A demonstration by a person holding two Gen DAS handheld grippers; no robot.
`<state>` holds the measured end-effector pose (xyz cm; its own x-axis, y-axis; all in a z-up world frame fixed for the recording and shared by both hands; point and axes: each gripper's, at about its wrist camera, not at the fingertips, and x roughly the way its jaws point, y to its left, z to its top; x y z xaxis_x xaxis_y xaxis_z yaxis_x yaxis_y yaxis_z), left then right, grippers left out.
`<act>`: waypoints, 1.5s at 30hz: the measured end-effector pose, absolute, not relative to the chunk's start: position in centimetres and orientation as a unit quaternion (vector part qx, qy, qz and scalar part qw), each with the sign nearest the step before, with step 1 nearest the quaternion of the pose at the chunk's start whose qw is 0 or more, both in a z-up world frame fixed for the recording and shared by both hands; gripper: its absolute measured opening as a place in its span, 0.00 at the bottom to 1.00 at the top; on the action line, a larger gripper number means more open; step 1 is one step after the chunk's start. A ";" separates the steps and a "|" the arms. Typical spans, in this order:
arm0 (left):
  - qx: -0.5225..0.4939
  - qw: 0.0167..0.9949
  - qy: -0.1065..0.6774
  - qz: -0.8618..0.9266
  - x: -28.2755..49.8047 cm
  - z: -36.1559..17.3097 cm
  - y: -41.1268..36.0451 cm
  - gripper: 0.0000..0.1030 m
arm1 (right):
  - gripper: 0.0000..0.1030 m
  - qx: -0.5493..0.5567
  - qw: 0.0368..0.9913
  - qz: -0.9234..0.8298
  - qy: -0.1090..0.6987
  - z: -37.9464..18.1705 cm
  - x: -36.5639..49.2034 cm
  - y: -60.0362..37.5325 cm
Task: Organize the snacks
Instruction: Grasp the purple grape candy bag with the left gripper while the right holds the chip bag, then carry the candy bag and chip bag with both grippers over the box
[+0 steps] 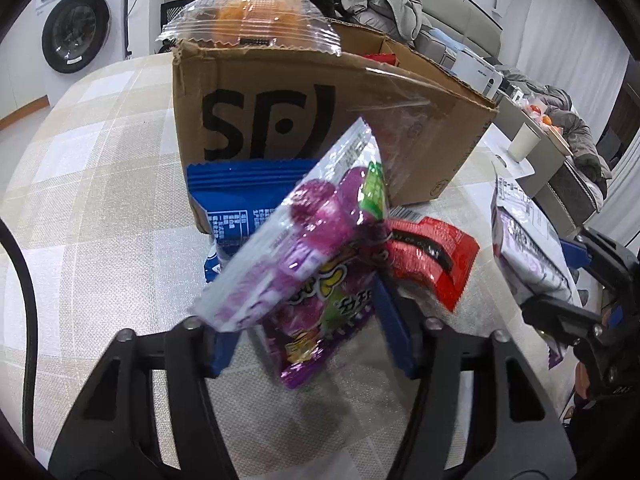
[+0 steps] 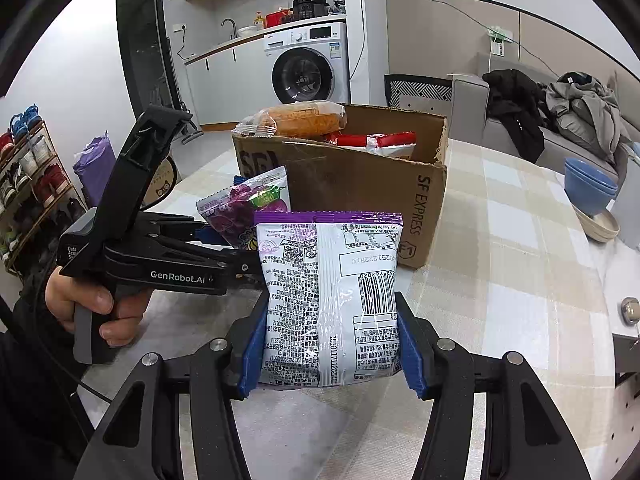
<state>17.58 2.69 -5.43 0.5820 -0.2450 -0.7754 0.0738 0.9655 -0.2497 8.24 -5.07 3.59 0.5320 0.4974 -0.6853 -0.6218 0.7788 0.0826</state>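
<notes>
Both claws clamp packets, left (image 1: 308, 344) the grape candy (image 1: 304, 264), right (image 2: 330, 360) the silver bag (image 2: 328, 300); lift them clear over the box (image 2: 340, 184) rim before releasing.

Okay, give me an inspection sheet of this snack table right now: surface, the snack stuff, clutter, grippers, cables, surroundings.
Surface: checked tablecloth, no spills seen.
Job's things: cardboard box open, bread pack resting on its rim, red packs inside; blue packet and red packet on the table by the box.
Clutter: blue bowls on the table's far side; paper cup.
Grippers: left gripper has the purple candy bag between its fingers, hold unclear; right gripper shut on silver-purple packet.
Cables: black cable trailing from left gripper.
Surroundings: washing machine, sofa with clothes, shoe rack.
</notes>
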 end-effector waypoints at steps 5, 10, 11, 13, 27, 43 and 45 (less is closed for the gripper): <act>-0.088 0.887 0.443 -0.093 17.5 -5.3 2.0 0.30 | 0.55 -0.086 0.871 0.321 0.362 3.6 8.2 -5.1; -0.100 0.891 0.432 -0.100 16.5 -5.0 1.8 0.21 | 0.55 -0.087 0.872 0.320 0.361 3.6 8.3 -5.1; -0.103 0.891 0.430 -0.102 16.2 -4.9 1.9 0.19 | 0.55 -0.087 0.872 0.320 0.361 3.6 8.3 -5.1; -0.105 0.892 0.427 -0.106 15.6 -4.7 1.7 0.16 | 0.55 -0.087 0.872 0.320 0.360 3.6 8.3 -5.1; -0.091 0.894 0.424 -0.116 10.8 -4.1 2.3 0.12 | 0.55 -0.087 0.873 0.319 0.358 3.7 8.4 -5.2; -0.086 0.896 0.418 -0.121 12.4 -3.3 1.4 0.14 | 0.55 -0.086 0.873 0.316 0.360 3.6 8.4 -5.0; -0.093 0.895 0.418 -0.125 12.3 -3.4 1.6 0.12 | 0.55 -0.086 0.873 0.316 0.360 3.6 8.4 -5.1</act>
<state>12.27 1.60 -3.41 0.6199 -0.3009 -0.7247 0.1460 0.9517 -0.2703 8.37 -5.07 3.61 0.5403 0.4907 -0.6835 -0.6148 0.7848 0.0775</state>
